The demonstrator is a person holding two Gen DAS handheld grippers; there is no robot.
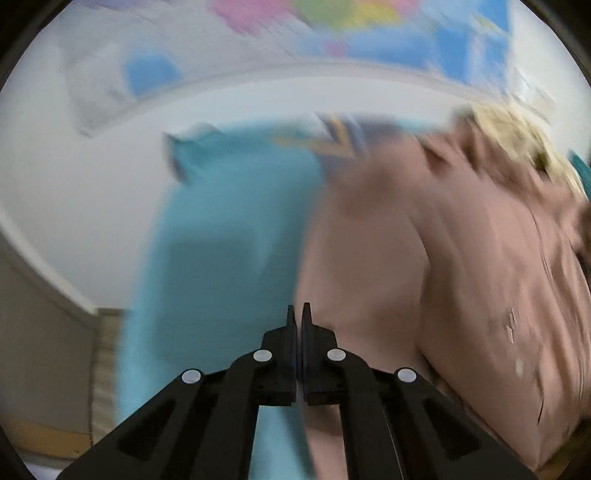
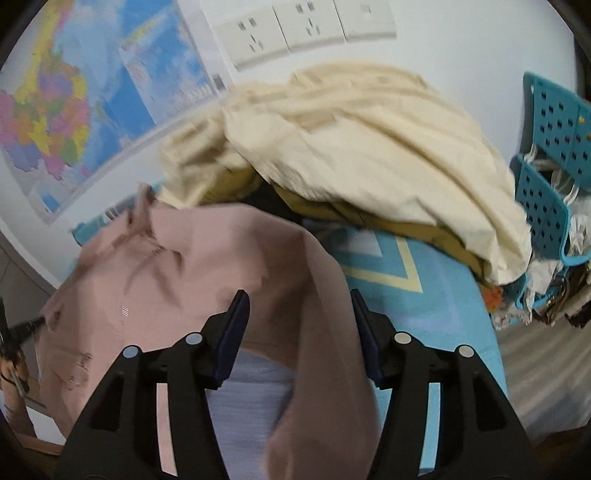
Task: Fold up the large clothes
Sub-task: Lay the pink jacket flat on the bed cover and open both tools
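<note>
In the lower middle of the left view: my left gripper (image 1: 298, 314) has its two black fingers pressed together, tips almost touching; I see no cloth between them.
Left view sharpness: heavily blurred, so fine detail is lost.
Pink garment, left view: the pink garment (image 1: 443, 266) fills the right half of the frame, creased, running from the upper right down past my fingers on their right side.
Blue mat, left view: the blue mat (image 1: 221, 240) takes the centre-left, reaching down to the bottom edge beside my left finger.
Lower middle of the right view: my right gripper (image 2: 299, 306) stands wide apart, blue pads (image 2: 232, 332) facing each other.
Pink garment, right view: a strip of the pink garment (image 2: 207, 258) runs down between my open fingers from the centre-left to the bottom edge; I cannot tell whether it touches either pad.
Under the strip: a pale lilac cloth (image 2: 255, 384) shows between the fingers, lower centre.
Cream cloth: a heaped cream cloth (image 2: 369, 147) lies in the upper centre and right, over a mustard layer (image 2: 424, 225).
Blue mat, right view: it shows to the right of centre, with a pale yellow angled stripe.
Basket: a blue perforated basket (image 2: 546, 199) sits at the right edge, stuffed with mixed items.
Wall: a coloured map (image 2: 74, 92) hangs in the upper left, white sockets (image 2: 280, 29) along the top.
</note>
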